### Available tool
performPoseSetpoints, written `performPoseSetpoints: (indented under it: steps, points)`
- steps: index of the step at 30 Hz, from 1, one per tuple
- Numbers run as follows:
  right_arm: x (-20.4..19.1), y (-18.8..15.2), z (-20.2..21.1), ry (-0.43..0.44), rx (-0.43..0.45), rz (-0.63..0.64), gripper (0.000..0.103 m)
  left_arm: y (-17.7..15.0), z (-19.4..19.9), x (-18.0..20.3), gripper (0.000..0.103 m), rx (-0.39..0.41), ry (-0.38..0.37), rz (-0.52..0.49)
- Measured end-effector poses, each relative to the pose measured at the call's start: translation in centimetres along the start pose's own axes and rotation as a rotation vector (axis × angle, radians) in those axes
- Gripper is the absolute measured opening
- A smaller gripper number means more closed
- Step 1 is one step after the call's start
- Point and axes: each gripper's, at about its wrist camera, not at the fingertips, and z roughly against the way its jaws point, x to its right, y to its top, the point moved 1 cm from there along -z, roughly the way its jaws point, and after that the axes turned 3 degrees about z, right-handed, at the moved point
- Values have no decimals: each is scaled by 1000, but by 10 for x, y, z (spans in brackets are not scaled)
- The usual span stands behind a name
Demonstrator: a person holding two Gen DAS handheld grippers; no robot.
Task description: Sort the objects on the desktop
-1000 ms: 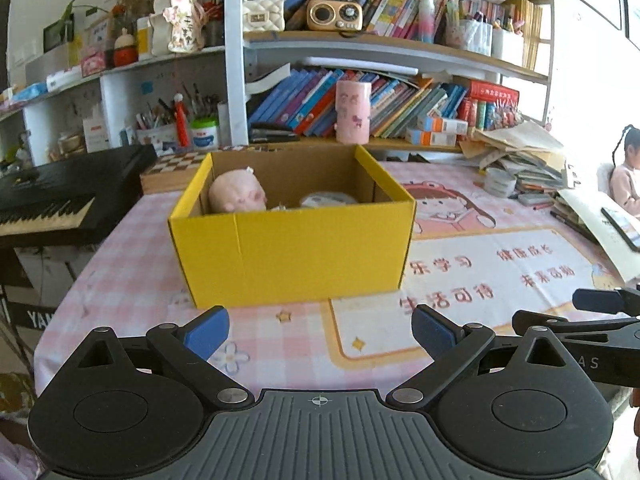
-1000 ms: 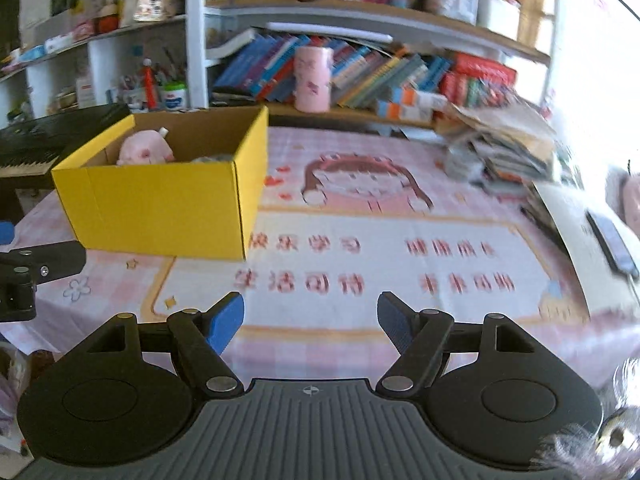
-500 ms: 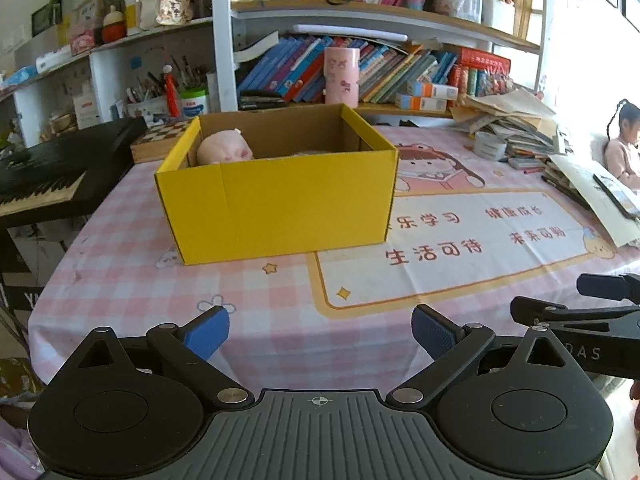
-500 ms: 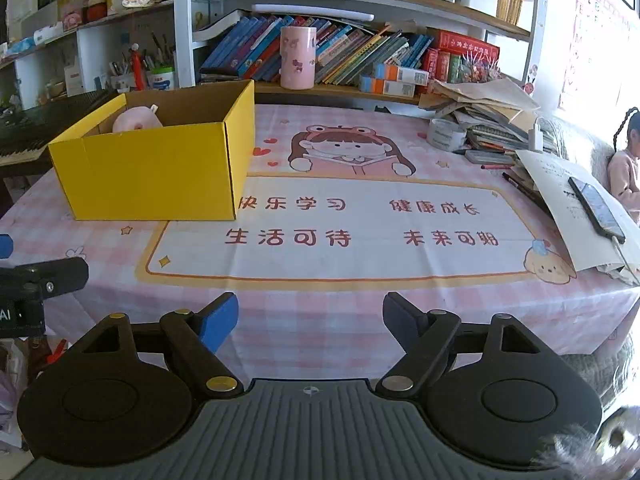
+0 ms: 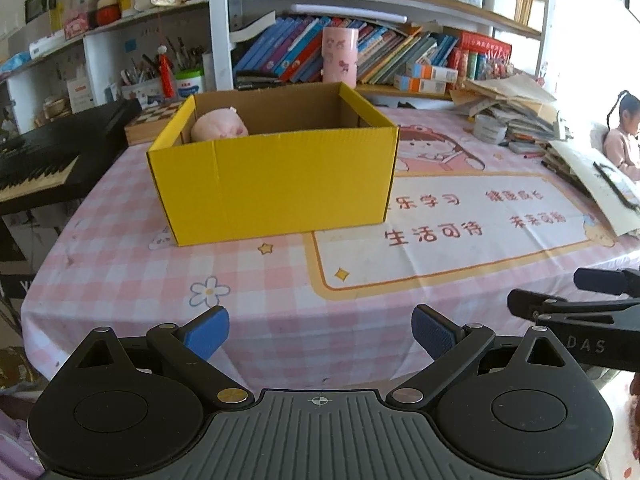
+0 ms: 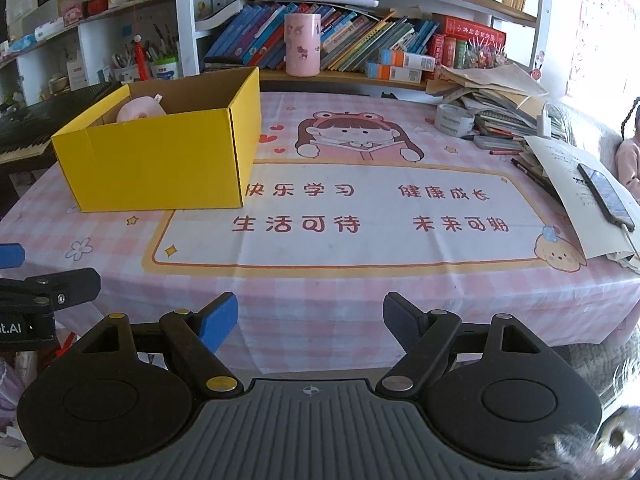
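Standing at the near edge of the surface, both tongs hang in the air with nothing between their tips. The left tongs are spread wide, blue pads well apart, touching nothing; they sit just off the front edge of the pink checked cloth. The right tongs are likewise spread wide and hold nothing, their tips level with the hanging front of the cloth. Each pair shows at the margin of the other's view, side by side and apart.

The yellow cardboard box stands upright and open-topped on the left part of the surface, well apart from both tongs, one corner just over the border of the printed panel with red characters. Inside it, against the left wall, lies a pink plush toy, only its upper part showing above the rim; the rest of the box interior is hidden by the front wall.

To the right lie a stack of papers and books, a roll of tape, and a phone on a sheet. A pink tumbler stands on the bookshelf behind, and a keyboard sits left of the surface.
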Motion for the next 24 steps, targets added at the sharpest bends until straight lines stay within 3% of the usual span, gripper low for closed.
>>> performPoseSetpoints:
  steps: [24]
  points:
    - [3,3,-1,33,-15,17,80,1,3,6,100,15,8,-12]
